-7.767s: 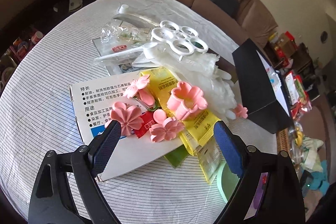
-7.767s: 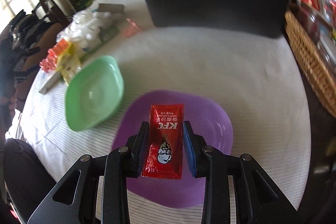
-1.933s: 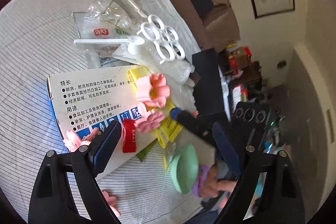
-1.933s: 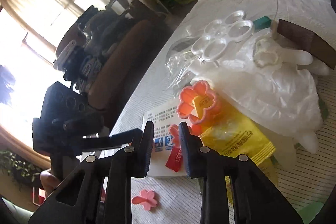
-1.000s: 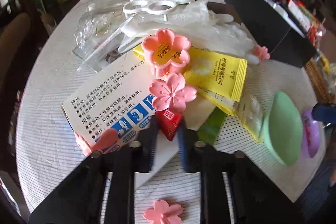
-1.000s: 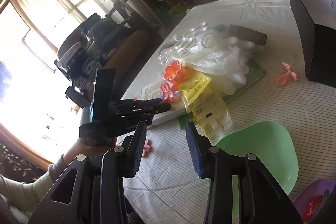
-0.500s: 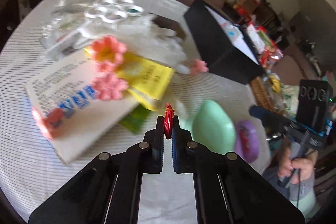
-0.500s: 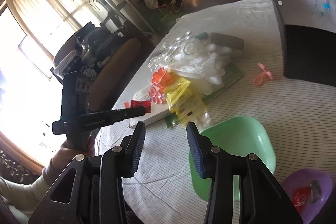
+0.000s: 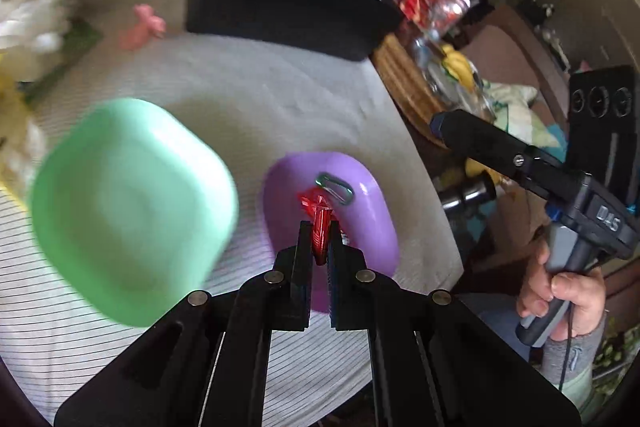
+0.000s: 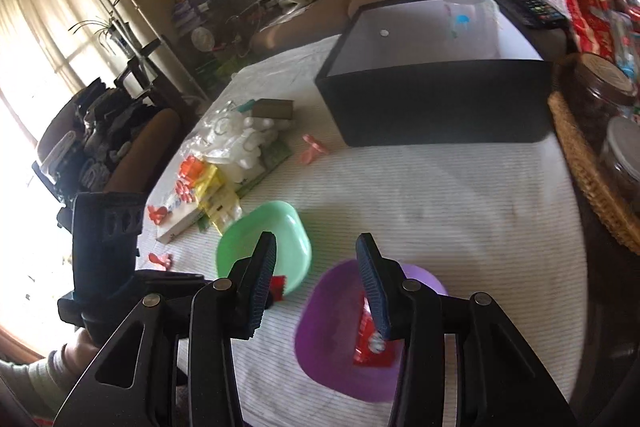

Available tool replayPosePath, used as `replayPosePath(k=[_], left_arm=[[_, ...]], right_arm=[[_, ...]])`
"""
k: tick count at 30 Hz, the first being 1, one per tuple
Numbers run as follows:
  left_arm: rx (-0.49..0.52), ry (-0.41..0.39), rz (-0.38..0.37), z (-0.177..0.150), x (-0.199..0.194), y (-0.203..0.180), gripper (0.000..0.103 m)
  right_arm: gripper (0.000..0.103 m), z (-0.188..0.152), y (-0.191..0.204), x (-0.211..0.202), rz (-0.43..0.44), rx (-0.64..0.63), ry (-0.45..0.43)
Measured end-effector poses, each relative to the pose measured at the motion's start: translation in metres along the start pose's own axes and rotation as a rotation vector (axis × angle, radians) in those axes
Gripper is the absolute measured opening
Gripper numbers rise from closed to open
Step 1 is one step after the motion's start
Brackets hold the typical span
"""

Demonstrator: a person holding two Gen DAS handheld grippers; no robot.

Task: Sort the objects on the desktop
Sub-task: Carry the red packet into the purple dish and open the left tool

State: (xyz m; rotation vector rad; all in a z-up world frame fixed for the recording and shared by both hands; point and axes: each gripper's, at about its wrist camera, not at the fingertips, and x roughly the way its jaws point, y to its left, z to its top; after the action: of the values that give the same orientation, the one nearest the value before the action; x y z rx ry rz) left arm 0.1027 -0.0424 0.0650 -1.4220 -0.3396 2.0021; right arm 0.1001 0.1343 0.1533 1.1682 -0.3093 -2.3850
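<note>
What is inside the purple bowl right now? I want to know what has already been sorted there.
The purple bowl holds a red sauce packet and a metal clip. The right gripper finger covers part of the packet; the bowl's near side is hidden behind it.

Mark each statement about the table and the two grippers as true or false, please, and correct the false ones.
1. The left gripper holds a red sachet between its jaws. True.
2. The green bowl already contains several sachets. False: it looks empty.
3. The purple bowl holds a red sachet. True.
4. The right gripper grips a pink flower. False: its jaws are apart and nothing is between them.
5. The black box stands beyond both bowls on the table. True.
6. A metal clip lies in the green bowl. False: it lies in the purple bowl.
</note>
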Motion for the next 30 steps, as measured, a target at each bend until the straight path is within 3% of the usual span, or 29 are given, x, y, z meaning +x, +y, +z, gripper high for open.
replayPosePath(k=[7,9,13,18,23,30], left_arm=[[0.041,0.106,0.036,-0.005,0.045,-0.022,0.006],[0.051,0.112,0.045,-0.008,0.044,-0.027,0.011],[0.017,0.072,0.058,-0.006,0.021,-0.024,0.044],[-0.016,0.004,0.106,-0.002,-0.017,-0.007,0.045],[-0.047,-0.011,0.113,-0.005,-0.032,0.01,0.044],[-0.077,-0.02,0.077,-0.011,-0.039,0.021,0.045]], right_arm=[[0.044,-0.018,-0.025,-0.018,0.003,0.023,0.0],[0.044,-0.023,-0.03,-0.019,0.013,0.03,0.005],[0.044,-0.028,-0.037,-0.02,0.01,0.031,0.002],[0.044,-0.032,-0.044,-0.021,0.003,0.033,0.004],[0.044,-0.034,-0.045,-0.019,-0.004,0.029,0.025],[0.044,-0.044,-0.024,0.027,0.111,-0.007,0.227]])
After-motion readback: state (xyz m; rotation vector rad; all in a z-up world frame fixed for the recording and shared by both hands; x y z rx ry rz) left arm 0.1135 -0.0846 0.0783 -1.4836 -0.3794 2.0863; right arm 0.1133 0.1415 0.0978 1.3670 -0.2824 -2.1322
